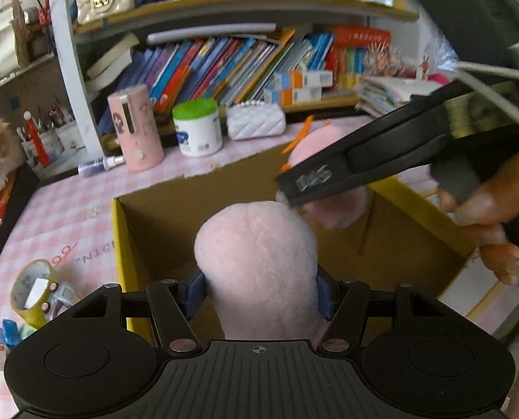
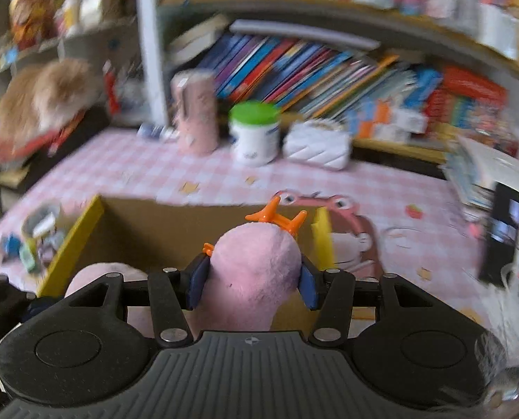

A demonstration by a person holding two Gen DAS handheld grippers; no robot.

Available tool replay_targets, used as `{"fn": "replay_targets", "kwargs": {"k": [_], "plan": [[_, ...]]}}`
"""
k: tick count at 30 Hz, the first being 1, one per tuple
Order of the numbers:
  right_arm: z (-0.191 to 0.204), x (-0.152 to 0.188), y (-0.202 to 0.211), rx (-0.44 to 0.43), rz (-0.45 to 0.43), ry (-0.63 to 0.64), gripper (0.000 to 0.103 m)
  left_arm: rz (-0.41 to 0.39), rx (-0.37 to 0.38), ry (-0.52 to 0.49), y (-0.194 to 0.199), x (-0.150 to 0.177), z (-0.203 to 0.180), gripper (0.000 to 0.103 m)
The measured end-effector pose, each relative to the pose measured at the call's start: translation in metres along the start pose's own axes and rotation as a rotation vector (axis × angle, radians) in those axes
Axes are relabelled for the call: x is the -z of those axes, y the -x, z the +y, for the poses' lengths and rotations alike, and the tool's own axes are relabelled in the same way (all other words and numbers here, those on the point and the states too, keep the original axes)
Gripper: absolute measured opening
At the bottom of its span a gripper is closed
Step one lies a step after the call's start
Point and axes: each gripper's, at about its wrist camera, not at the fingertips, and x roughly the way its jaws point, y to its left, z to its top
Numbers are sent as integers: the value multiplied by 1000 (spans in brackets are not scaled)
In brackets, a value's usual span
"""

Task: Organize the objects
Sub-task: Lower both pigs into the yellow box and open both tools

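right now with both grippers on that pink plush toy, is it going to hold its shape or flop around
The pink plush toy probably flops: its fuzzy body bulges around the left gripper pads, so it squashes easily. It looks light for its size and unlikely to slip, given the nap. The right gripper pinches another soft lobe, so the middle may sag over the cardboard box.

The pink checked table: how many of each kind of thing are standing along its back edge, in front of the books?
Pink cylindrical container: 1
White jar with green lid: 1
White quilted purse: 1
Small spray bottle, lying on its side: 1
Total: 4
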Motion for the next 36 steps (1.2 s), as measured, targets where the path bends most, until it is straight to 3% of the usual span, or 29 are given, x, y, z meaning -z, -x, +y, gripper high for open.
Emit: {"fn": "replay_targets", "kwargs": {"k": [9,15,21,25,27,29,36], "plan": [[7,3,-64,-64,190,157,50,65,-19,-13,-20,7,-3,61],[13,8,-71,-53,219,211,49,82,0,-40,-25,6,-4,62],[1,20,-68,-54,307,103,49,56,1,-121,-24,7,-16,61],[0,20,-68,-48,305,85,50,50,9,-84,-21,7,-13,62],[2,19,-65,-39,286,90,52,26,-3,-71,-14,7,-10,74],[4,16,-58,-23,241,105,67,-7,-12,-56,-4,7,-6,83],[10,12,-12,-22,97,67,67,-105,-17,-8,44,11,13,84]]}}
